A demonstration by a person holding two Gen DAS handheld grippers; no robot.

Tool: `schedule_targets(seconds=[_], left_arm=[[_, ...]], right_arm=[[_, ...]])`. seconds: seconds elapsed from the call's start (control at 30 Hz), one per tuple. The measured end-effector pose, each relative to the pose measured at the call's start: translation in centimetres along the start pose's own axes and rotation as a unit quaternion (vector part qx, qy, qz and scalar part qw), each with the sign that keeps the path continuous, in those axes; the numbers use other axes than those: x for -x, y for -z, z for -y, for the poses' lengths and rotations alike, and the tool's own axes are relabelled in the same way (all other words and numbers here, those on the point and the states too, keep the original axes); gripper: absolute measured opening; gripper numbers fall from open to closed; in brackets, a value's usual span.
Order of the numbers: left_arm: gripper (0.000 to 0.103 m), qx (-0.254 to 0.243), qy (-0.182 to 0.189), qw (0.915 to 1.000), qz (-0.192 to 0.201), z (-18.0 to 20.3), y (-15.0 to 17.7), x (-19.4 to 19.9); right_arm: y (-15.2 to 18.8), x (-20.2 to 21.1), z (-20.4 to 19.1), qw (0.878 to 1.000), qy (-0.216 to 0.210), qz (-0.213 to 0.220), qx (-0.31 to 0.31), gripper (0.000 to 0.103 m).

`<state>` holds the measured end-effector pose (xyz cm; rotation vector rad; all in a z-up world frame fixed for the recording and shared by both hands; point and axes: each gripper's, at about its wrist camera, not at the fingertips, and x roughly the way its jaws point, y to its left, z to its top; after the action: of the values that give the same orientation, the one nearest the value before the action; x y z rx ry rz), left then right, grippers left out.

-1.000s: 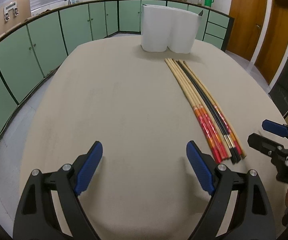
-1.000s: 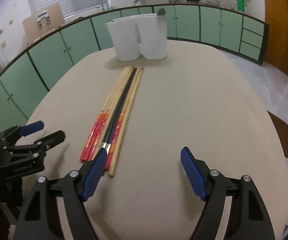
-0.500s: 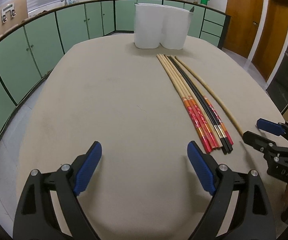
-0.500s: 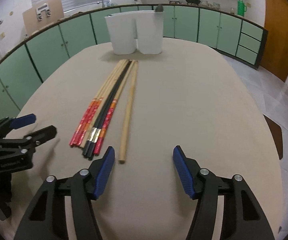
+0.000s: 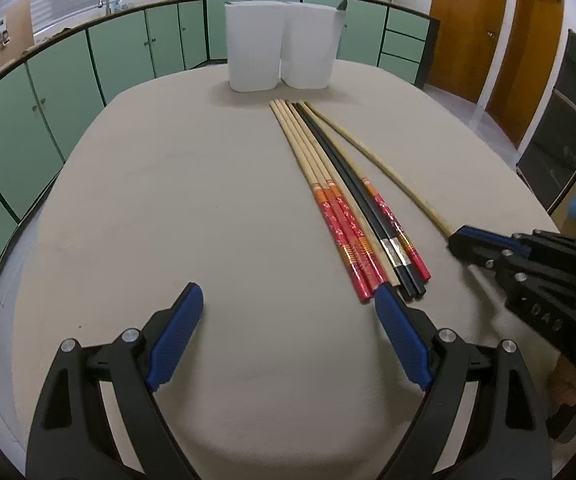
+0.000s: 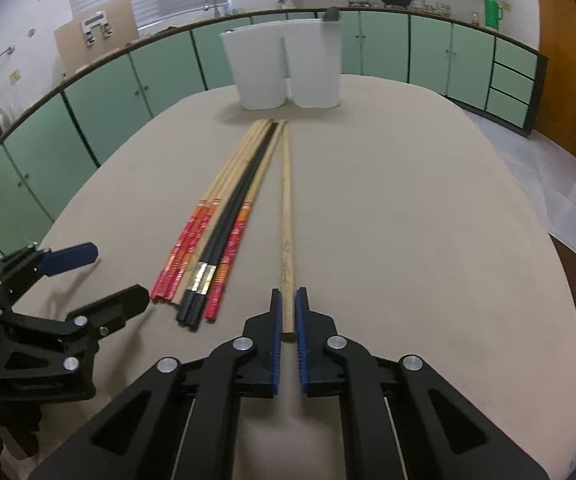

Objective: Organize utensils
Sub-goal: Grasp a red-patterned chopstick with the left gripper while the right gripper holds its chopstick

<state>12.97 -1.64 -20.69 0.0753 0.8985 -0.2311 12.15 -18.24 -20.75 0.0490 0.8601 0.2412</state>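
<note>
A plain wooden chopstick (image 6: 286,216) lies apart from the bundle, and my right gripper (image 6: 288,297) is shut on its near end. In the left wrist view the same chopstick (image 5: 383,170) runs into that gripper (image 5: 457,236) at the right. The bundle of chopsticks (image 6: 216,220), red-handled, black and bamboo, lies side by side just left of it. My left gripper (image 5: 288,298) stands open over bare table, its right finger beside the bundle (image 5: 351,208). In the right wrist view the left gripper (image 6: 104,276) is at the left edge.
A white two-part holder (image 5: 282,46) stands upright at the table's far end, shown too in the right wrist view as the holder (image 6: 288,70). The beige oval table (image 5: 168,200) is ringed by green cabinets (image 5: 68,76). Wooden doors (image 5: 499,36) stand at the right.
My right gripper closed from wide open onto the plain wooden chopstick, which now lies swung away from the bundle. The left gripper drifted toward the bundle, still open.
</note>
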Motion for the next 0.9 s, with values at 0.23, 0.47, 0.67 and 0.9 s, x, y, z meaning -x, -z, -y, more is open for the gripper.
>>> schedule_targets(seconds=[0.23, 0.47, 0.67, 0.9], left_arm=[[0.085, 0.011, -0.024, 0.9996, -0.009, -0.4, 0.0, -0.4], [0.082, 0.02, -0.033, 0.9992, -0.009, -1.2, 0.0, -0.3], [0.052, 0.015, -0.018, 0.9997, -0.001, -0.4, -0.5, -0.4], [0.006, 0.017, -0.001, 0.9999, 0.0, 0.0, -0.7, -0.5]], right_arm=[[0.1, 0.0, 0.3, 1.0, 0.002, 0.001, 0.002, 0.007], [0.2, 0.0, 0.1, 1.0, 0.001, 0.0, 0.004, 0.009], [0.2, -0.1, 0.3, 1.0, -0.001, -0.001, 0.001, 0.009], [0.1, 0.1, 0.3, 1.0, -0.001, 0.001, -0.004, 0.007]])
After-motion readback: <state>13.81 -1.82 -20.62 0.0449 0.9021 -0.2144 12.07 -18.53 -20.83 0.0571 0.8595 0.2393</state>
